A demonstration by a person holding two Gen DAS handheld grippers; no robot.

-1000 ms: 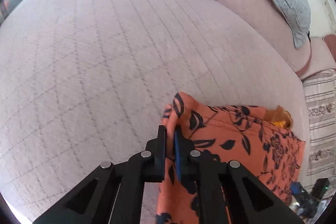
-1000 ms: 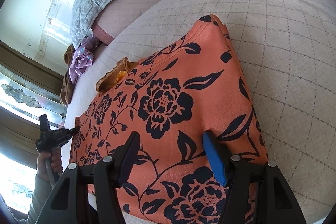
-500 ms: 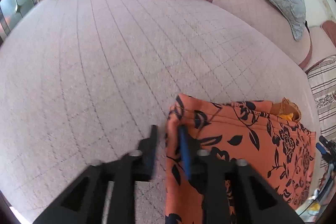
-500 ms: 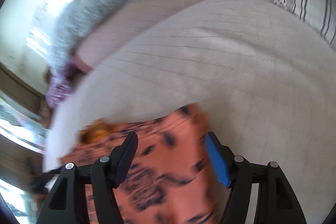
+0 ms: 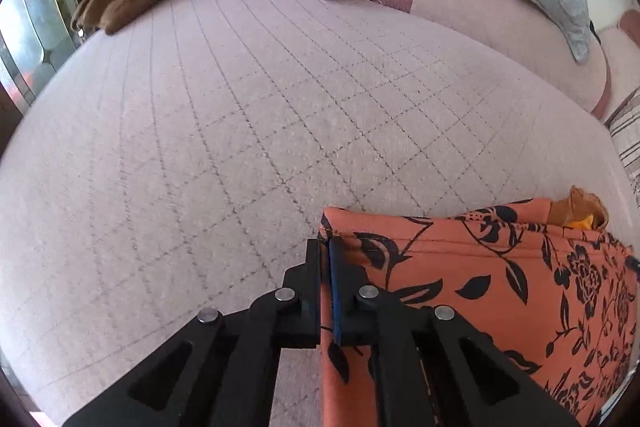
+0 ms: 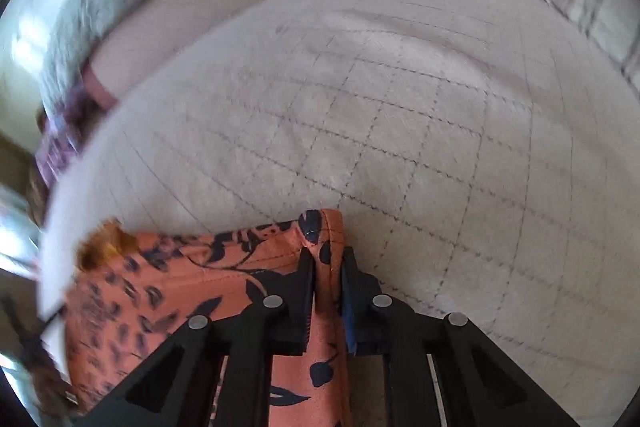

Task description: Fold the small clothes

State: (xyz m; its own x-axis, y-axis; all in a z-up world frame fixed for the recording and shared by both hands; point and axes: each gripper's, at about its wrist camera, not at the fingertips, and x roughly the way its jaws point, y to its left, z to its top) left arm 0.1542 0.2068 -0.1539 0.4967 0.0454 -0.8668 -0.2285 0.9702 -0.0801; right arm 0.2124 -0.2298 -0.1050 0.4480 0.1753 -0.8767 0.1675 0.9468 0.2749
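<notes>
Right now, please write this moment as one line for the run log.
step: grip corners | left gripper: shut on orange cloth corner | right gripper: closing on other corner | cloth on bed | fold: not begun

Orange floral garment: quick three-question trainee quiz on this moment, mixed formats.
1. True or false: the left gripper is shut on a corner of the orange floral garment.
2. What lies between the right gripper's closing jaws? A) purple cloth B) the same garment's edge C) nothing
3. Fill in: the garment rests on a ____ bedspread.

Key: 1 true; 2 B; 3 quilted.
</notes>
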